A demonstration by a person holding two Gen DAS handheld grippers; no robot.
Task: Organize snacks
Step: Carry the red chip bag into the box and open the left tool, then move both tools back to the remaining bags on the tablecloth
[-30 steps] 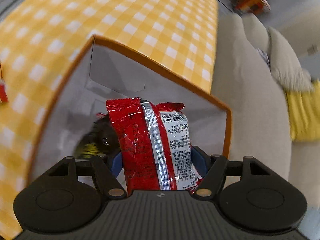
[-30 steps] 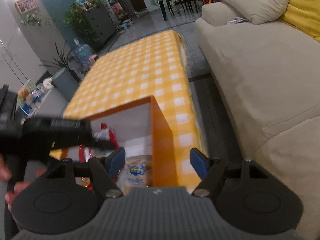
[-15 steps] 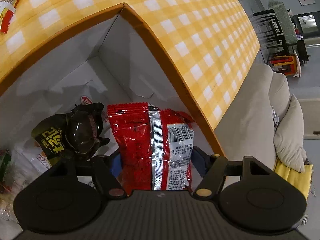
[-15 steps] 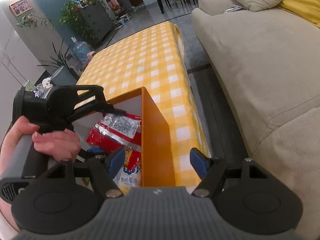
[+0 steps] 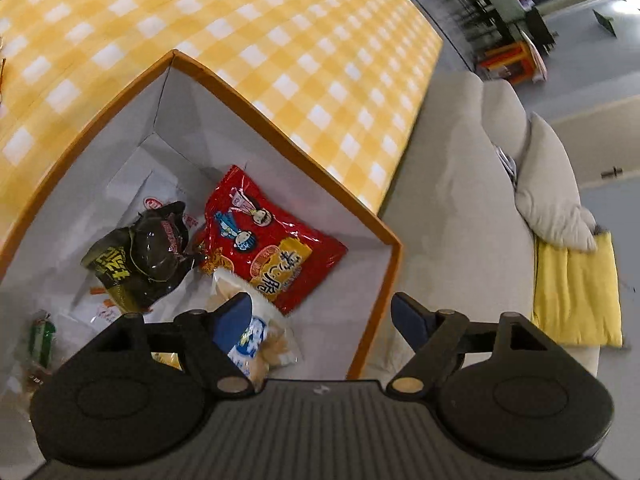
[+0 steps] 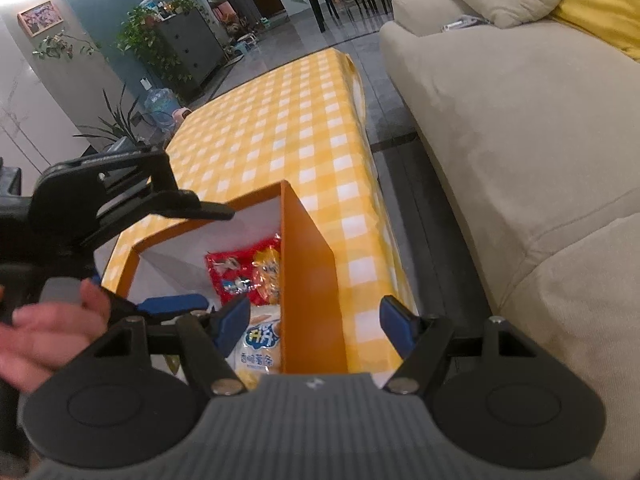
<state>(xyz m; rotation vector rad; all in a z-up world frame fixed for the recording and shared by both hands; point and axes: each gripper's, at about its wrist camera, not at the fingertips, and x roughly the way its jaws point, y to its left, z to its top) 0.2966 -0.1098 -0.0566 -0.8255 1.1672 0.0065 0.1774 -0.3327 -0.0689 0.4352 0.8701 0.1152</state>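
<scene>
Sofa (image 6: pixel 520 128) down your right frame's right side, checkered table (image 5: pixel 280 40) across the upper left, orange box (image 5: pixel 386 236) mid-frame holding your red snack bag (image 5: pixel 272 240), perhaps resting flat, your left gripper (image 5: pixel 320 316) opening, empty, above it, your right gripper (image 6: pixel 312 320) parted, straddling the box wall, gripping nothing.

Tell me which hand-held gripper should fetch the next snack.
Probably the left hand-held gripper: its jaws are opening with nothing between them, the red packet lying in the box. The right straddles the box wall.
</scene>
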